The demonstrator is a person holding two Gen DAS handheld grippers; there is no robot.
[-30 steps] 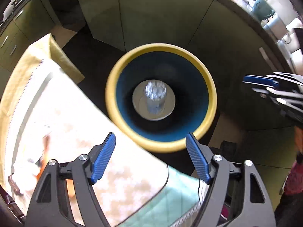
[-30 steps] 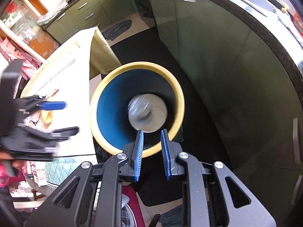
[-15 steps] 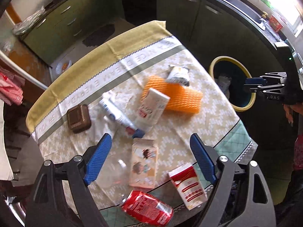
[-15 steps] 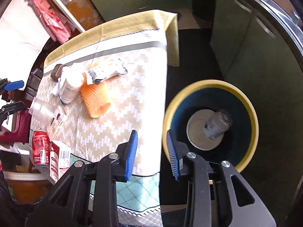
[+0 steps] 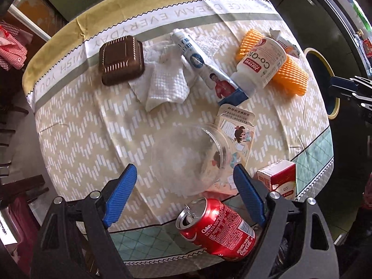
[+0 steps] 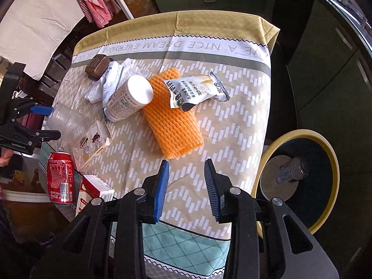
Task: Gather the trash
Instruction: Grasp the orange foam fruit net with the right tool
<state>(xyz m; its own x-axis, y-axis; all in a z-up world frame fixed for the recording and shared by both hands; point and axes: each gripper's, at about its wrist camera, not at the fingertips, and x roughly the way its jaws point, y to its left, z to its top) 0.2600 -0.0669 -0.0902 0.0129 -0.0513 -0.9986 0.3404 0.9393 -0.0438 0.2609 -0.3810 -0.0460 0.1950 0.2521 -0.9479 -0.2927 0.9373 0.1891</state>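
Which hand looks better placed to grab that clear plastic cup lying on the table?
Left. The left gripper hangs over the clear plastic cup, jaws wide. The right gripper sits nearer the orange foam net.

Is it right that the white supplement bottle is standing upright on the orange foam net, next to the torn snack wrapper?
Not quite. The white supplement bottle lies on its side, partly resting on the orange foam net, as the right wrist view shows. The torn snack wrapper does lie next to it on the net.

Bright daylight falls evenly on the tablecloth (image 5: 97, 125), sharp and unblurred. Fisheye curvature bends the edges, and dark vignetting fills the corners.
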